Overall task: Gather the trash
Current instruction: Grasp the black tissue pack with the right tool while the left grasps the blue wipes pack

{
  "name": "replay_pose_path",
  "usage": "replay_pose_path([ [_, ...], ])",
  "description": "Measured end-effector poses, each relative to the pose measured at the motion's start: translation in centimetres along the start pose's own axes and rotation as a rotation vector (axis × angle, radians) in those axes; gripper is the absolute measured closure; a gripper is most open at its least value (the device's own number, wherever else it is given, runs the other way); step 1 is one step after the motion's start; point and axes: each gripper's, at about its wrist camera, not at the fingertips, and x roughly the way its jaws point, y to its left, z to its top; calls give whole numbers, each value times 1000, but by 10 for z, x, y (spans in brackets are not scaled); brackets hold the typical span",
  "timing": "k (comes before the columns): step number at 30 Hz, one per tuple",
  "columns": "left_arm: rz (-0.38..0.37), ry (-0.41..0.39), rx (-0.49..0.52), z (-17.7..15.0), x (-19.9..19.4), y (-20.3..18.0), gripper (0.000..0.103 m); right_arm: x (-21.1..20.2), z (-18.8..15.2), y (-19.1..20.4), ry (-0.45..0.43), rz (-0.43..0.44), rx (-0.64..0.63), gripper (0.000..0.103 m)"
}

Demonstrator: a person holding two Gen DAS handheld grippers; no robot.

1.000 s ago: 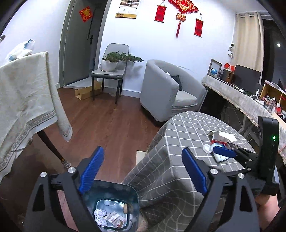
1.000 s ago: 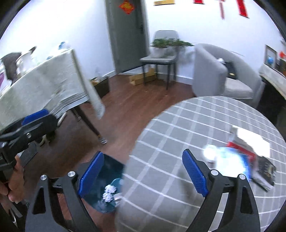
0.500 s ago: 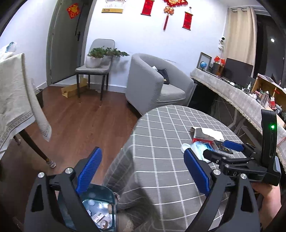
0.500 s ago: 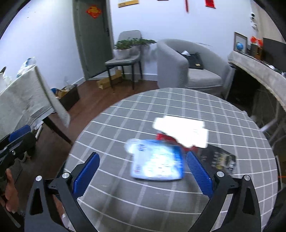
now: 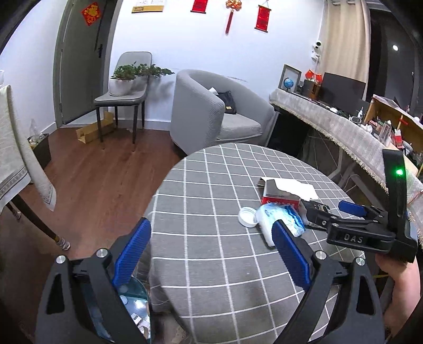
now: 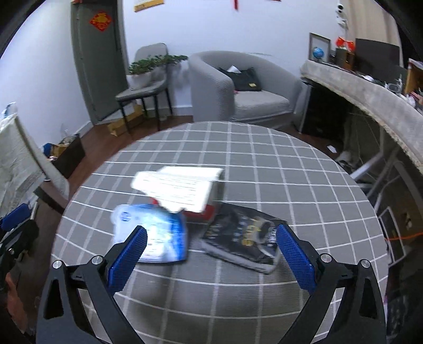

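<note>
Both grippers gape wide and empty: the right gripper (image 6: 210, 254) hovers above the blue packet (image 6: 156, 235) and black pouch (image 6: 244, 242) on the checked table (image 6: 290, 169). The left gripper (image 5: 211, 254) waits over the bin (image 5: 132, 304). Closing between them could pinch neither, or nudge the white lid (image 5: 248, 217) away.

Setting: a home living room. Evidence: a grey armchair (image 5: 211, 111) at 12 o'clock, a potted plant (image 5: 124, 79) on a side chair (image 5: 124, 98) at 11 o'clock, wood flooring (image 5: 100, 180), red hanging wall decorations (image 5: 231, 13), and a round desk (image 5: 211, 238) under a checked cloth in the foreground.
</note>
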Motion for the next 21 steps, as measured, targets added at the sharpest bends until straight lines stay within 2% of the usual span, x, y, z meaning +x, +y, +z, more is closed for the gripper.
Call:
replay_pose_path([
  [3,-7,11,9,-2,8,-8,9,7,0,-12,22,-11,27,4],
  [10,-29,33,33,-4,24,-30,9,23,-1,-16,64,-43,1,4],
  [16,-66,56,24,-5,37,-44,8,34,2,-23,93,-36,19,4],
  [21,-66,81,42,-8,48,-59,8,45,3,-27,113,-18,11,4],
])
